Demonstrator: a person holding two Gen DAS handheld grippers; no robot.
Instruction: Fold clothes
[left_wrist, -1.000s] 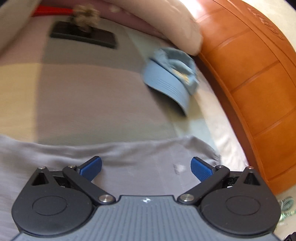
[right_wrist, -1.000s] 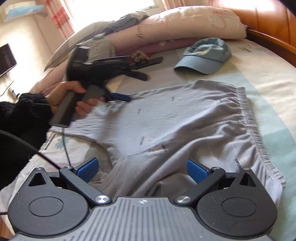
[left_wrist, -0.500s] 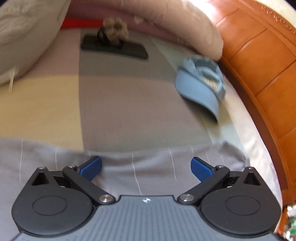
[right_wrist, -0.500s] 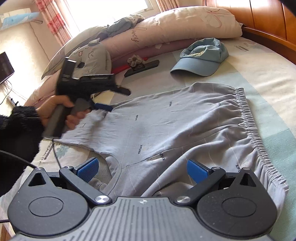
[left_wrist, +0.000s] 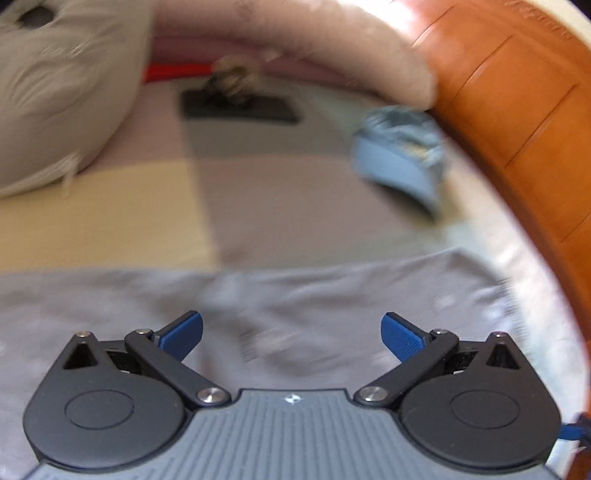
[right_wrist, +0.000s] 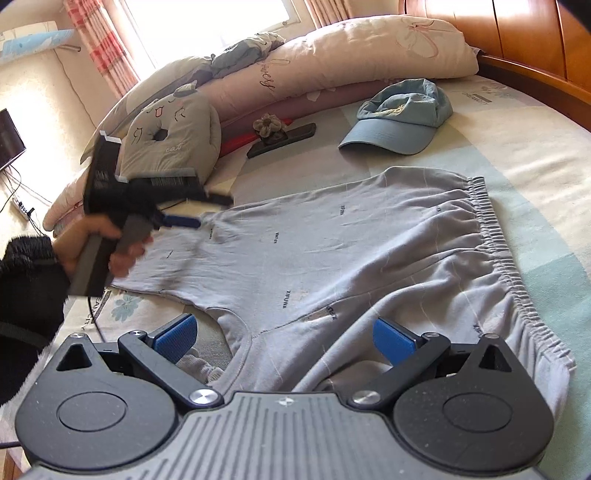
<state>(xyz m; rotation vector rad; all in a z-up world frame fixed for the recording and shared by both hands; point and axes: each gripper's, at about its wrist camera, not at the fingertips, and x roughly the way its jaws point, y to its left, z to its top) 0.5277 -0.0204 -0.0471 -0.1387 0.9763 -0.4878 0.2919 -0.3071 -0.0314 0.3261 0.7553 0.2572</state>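
Observation:
Grey shorts (right_wrist: 351, 258) lie spread flat on the bed, elastic waistband to the right and legs to the left. A hand (right_wrist: 99, 240) holds my left gripper (right_wrist: 207, 211) open just over the far leg's hem. In the blurred left wrist view, that left gripper (left_wrist: 291, 328) hovers above the grey fabric (left_wrist: 295, 295) with nothing between its blue pads. My right gripper (right_wrist: 282, 332) is open over the crotch and the near leg, and a bunched fold lies under it.
A blue cap (right_wrist: 399, 118) lies past the shorts near the wooden headboard (left_wrist: 517, 110). A black flat object with a knitted flower (right_wrist: 284, 138) sits by the pillows (right_wrist: 369, 55). A grey cat cushion (right_wrist: 170, 136) stands at the back left. A cable hangs below the hand.
The left gripper has dropped lower and nearer to the far leg's hem, and its view has swung left and blurred. The right gripper has barely moved. The shorts lie as before.

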